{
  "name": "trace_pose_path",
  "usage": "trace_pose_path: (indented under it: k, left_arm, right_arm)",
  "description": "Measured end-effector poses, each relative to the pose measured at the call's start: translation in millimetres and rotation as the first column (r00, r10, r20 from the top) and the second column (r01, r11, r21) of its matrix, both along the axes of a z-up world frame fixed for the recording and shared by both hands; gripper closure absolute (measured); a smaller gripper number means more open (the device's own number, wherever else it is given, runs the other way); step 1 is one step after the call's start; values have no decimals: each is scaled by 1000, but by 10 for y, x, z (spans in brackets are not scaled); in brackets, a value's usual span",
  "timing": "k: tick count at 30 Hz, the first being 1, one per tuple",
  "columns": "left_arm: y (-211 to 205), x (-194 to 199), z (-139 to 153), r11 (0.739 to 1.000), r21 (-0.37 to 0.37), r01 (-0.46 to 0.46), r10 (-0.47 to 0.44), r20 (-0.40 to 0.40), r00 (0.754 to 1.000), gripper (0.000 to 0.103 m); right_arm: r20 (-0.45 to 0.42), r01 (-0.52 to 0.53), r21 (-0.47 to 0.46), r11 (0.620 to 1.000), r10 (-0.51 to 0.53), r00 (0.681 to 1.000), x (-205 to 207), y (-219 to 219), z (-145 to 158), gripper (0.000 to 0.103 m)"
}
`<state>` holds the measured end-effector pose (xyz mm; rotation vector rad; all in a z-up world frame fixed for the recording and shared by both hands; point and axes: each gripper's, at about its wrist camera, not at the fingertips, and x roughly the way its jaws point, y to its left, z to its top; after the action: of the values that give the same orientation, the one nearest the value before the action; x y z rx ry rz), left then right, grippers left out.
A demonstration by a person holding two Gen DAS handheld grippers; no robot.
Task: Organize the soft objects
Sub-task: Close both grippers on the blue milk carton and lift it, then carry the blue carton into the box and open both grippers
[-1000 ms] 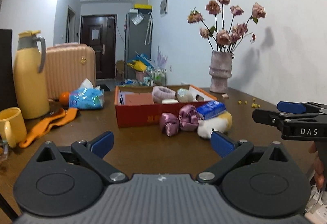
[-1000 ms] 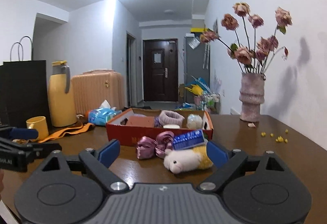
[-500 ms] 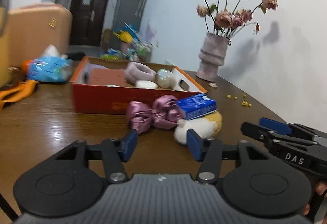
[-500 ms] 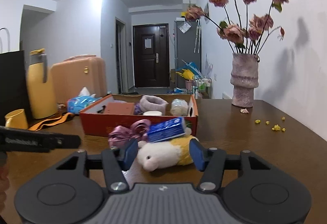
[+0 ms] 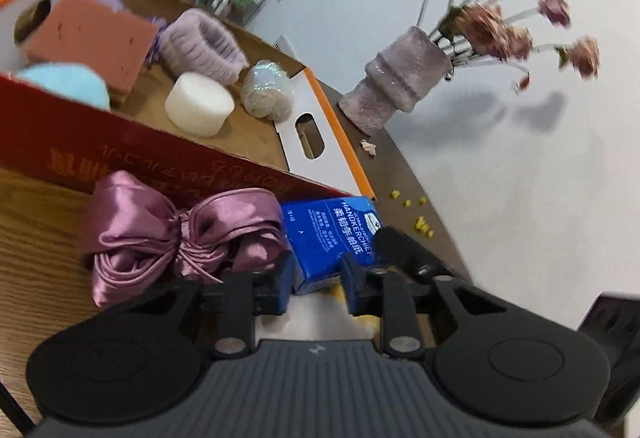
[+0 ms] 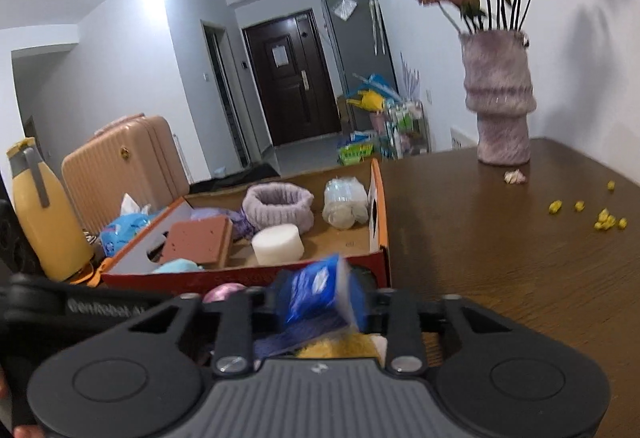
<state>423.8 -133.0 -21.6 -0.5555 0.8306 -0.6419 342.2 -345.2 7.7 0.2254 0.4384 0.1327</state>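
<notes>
A blue handkerchief tissue pack (image 5: 332,234) lies on a white and yellow plush toy (image 6: 340,348) beside a pink satin bow (image 5: 176,230), in front of the red cardboard box (image 5: 132,158). My left gripper (image 5: 316,280) has its jaws closed on the near end of the pack. My right gripper (image 6: 320,302) also has its jaws around the tissue pack (image 6: 316,292), which looks blurred. The box holds a lilac fuzzy band (image 5: 200,46), a white sponge disc (image 5: 199,109), a brown sponge (image 5: 88,38) and other soft items.
A pink vase with dried roses (image 6: 498,98) stands on the brown table (image 6: 500,258) at the back right, with yellow crumbs (image 6: 600,218) near it. A yellow thermos (image 6: 44,214), blue tissue bag (image 6: 124,228) and peach suitcase (image 6: 124,158) are at the left.
Both grippers moved forward and down to the tissue pack and closed from wide open onto it. The left view tilted.
</notes>
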Motion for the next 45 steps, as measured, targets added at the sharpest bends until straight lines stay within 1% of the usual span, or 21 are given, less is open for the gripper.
trace_pose_path:
  k: [2,4,7,8,9,11,12,16,19,21,23,24,26,28,30,33,34,38,40,43,45]
  left_arm:
    - [65,2,7,999,-32,-1,1,-21,1000,85]
    - [122,-93,85,1000,-29,2,-2,-12,1000,85]
    - [224,-499,223,998,39,50,-53,67,996,85]
    - [267,-637,231,996,60,59,-63,79,995,85]
    - [329,-778,219,995,75,62,-67,74,995,85]
    - [507,-1050,143,997,67,46,-49,33,998,85]
    - [593,-1189,103,996,80,34,-35,15,999,85]
    - [843,-1652,17,989,147,-20,21,-6,1000,85]
    - [967,-1825,-21,982,187,-37,37,2,999,85]
    - [1033,-1870,-38,978,204,-45,44,8,999,84]
    - [1056,-1894,-36,970,233,-72,66,34,997,76]
    - [1063,-1906,-21,967,242,-81,71,51,996,76]
    - [1087,-1901,6,969,231,-87,73,70,995,69]
    - [1088,-1861,11,972,214,-93,80,67,995,67]
    - [1070,-1816,2,972,213,-95,83,68,994,67]
    - [1025,-1753,-54,970,225,-89,79,53,995,67]
    - [1015,-1733,-89,970,229,-86,78,42,996,71]
    - [1063,-1651,-182,983,173,-67,69,-10,998,77]
    - [1038,-1651,-168,980,186,-68,70,-5,998,79]
    - [971,-1679,-108,972,218,-90,86,28,996,82]
    - [956,-1660,-5,974,201,-107,95,68,993,82]
  right_arm:
    - [-5,19,-15,1000,-19,1000,-1,8,-31,83]
    - [-8,9,2,1000,-9,1000,-68,4,-8,85]
    - [5,-26,41,999,26,1000,-339,26,49,85]
    - [6,-43,46,998,43,999,-464,64,47,85]
    - [5,-59,48,997,59,998,-596,117,29,85]
    - [-13,-90,44,995,91,996,-825,246,-36,85]
    - [-23,-101,44,994,102,994,-923,315,-69,85]
    - [-70,-164,42,985,167,983,-1271,613,-230,85]
    - [-96,-207,41,978,210,973,-1436,760,-326,84]
    - [-124,-234,49,971,239,963,-1484,805,-385,84]
    - [-125,-230,48,972,235,964,-1542,832,-412,82]
    - [-125,-226,43,973,229,965,-1548,842,-406,82]
    - [-119,-224,43,974,228,966,-1559,847,-389,82]
    - [-117,-223,59,973,228,967,-1532,818,-370,82]
    - [-115,-211,84,974,219,969,-1468,774,-371,82]
    - [-142,-213,115,970,228,963,-1336,745,-413,82]
    - [-152,-220,121,968,237,960,-1307,749,-436,82]
    - [-157,-233,148,961,255,954,-1245,756,-519,84]
    - [-167,-240,146,960,264,950,-1223,759,-510,84]
    - [-167,-228,144,963,251,954,-1216,762,-477,89]
    - [-151,-206,166,964,231,961,-1209,730,-416,89]
